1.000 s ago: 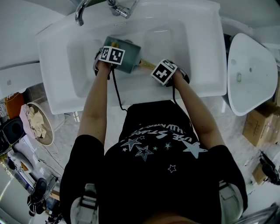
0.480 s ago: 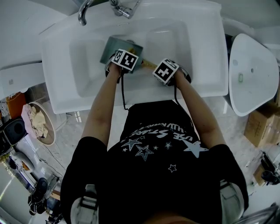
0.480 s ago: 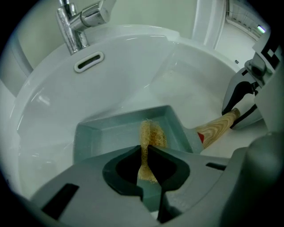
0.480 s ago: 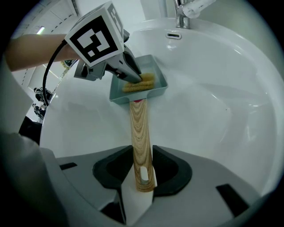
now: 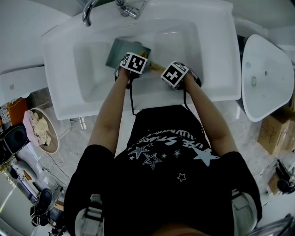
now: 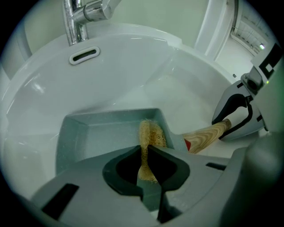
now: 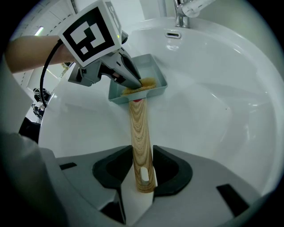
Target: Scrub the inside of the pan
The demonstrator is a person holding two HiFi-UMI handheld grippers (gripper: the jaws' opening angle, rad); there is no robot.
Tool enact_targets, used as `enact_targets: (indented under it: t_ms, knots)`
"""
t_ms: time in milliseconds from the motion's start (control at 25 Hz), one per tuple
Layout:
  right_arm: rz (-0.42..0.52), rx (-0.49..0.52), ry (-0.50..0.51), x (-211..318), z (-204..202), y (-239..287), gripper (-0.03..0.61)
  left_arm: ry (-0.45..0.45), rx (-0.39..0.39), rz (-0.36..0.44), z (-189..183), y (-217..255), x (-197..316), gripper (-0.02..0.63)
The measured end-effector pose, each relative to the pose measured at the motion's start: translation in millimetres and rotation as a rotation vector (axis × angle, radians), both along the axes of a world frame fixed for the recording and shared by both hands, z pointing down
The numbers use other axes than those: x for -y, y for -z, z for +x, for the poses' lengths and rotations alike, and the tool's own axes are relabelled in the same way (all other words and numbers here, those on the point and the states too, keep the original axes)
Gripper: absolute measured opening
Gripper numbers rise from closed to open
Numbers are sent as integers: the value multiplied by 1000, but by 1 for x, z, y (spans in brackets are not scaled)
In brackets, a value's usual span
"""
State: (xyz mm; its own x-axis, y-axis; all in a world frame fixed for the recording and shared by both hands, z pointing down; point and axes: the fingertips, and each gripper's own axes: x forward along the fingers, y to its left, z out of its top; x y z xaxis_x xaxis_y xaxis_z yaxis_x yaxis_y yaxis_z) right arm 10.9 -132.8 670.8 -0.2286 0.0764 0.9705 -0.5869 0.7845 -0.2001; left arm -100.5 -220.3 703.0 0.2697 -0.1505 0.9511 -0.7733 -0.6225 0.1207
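A square grey-green pan (image 5: 115, 51) (image 6: 102, 133) (image 7: 155, 73) lies in the white sink (image 5: 207, 55), its wooden handle (image 7: 140, 133) (image 6: 206, 135) pointing right in the head view. My left gripper (image 6: 145, 150) (image 7: 137, 83) (image 5: 133, 62) is shut on a yellow scrubbing sponge (image 6: 151, 132) (image 7: 140, 87), which rests inside the pan at the wall nearest the handle. My right gripper (image 7: 143, 153) (image 6: 224, 126) (image 5: 174, 75) has the end of the handle between its jaws. Those jaws have just been opening a little, and the pads still touch the wood on both sides.
The faucet (image 5: 87, 11) (image 6: 75, 20) and an overflow slot (image 6: 84, 55) are at the sink's far wall. A second white basin (image 5: 265, 78) stands to the right. A round bin with cloths (image 5: 41, 131) sits on the floor at the left, cardboard boxes (image 5: 272, 133) at the right.
My left gripper with the sponge has slid rightward across the pan, from its left part to the side by the handle. The right gripper and the pan handle have stayed put.
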Motion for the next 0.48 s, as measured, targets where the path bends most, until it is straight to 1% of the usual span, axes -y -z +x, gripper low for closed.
enact_targets:
  t_ms: [120,200,320,400,480]
  knots:
    - [1,-2,-1,0,0,0,138,33,-35,-17,0,1,0,51]
    - [1,-5,0,0,0,0,138,72,-50,-31,-2,2,2,50]
    - [3,-11,3,0,0,-2,140,127,-53,-56,-8,5,4,51]
    - [4,-13,5,0,0,-1,140,137,-63,-67,-10,8,5,51]
    - [2,-14,5,0,-1,-1,140,150,-59,-59,-17,10,9,51]
